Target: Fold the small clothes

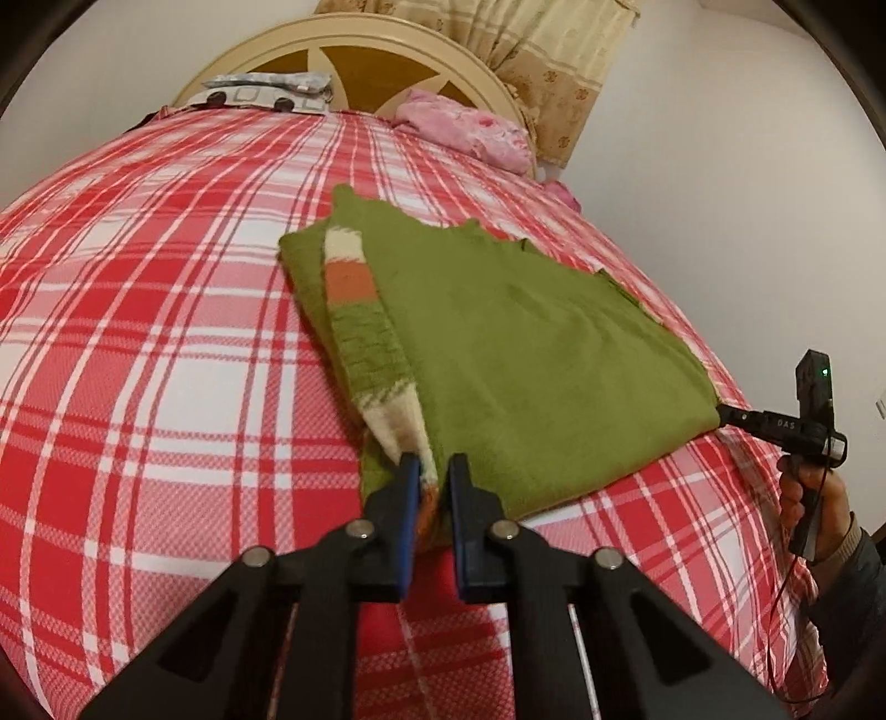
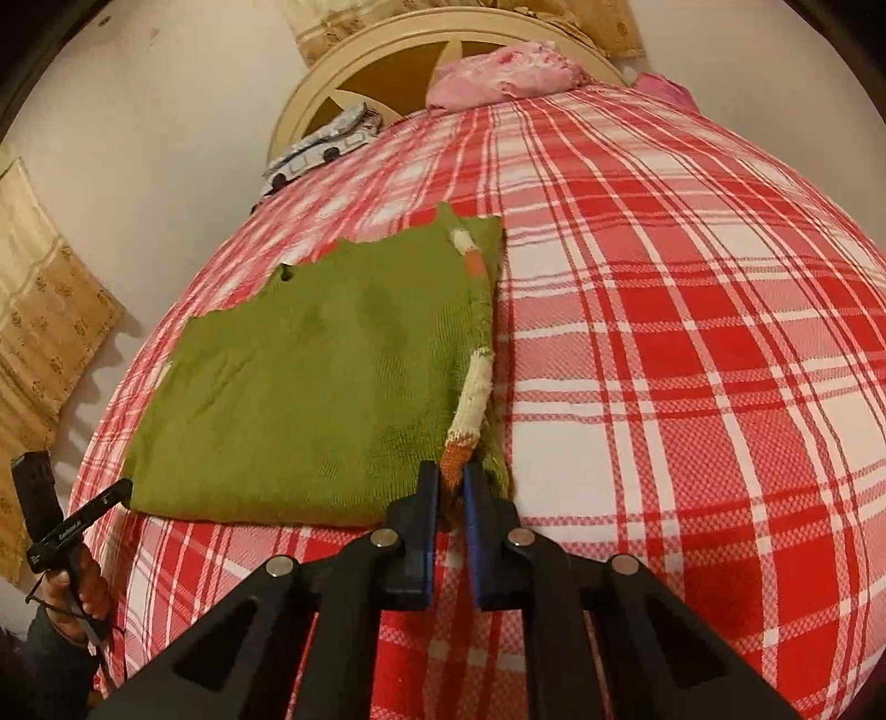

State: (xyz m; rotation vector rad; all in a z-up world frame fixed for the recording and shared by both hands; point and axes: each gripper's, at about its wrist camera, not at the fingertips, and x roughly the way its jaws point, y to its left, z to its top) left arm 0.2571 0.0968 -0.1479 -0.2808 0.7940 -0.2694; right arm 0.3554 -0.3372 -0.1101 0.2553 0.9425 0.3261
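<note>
A small green knit sweater (image 1: 526,354) with a white, orange and green striped sleeve (image 1: 354,310) lies partly folded on the red plaid bed; it also shows in the right wrist view (image 2: 310,387). My left gripper (image 1: 433,471) is shut on the sweater's near hem corner beside the striped sleeve. In the left wrist view the other gripper (image 1: 725,414) pinches the opposite hem corner at the right. My right gripper (image 2: 447,476) is shut on the near hem at the orange sleeve cuff (image 2: 457,459). In the right wrist view the other gripper (image 2: 124,490) touches the far hem corner at the left.
The red and white plaid bed (image 1: 166,360) fills both views. A pink cloth pile (image 1: 465,130) and a grey-white patterned cloth (image 1: 266,91) lie by the round headboard (image 1: 354,39). Curtains (image 1: 554,66) hang behind. White walls flank the bed.
</note>
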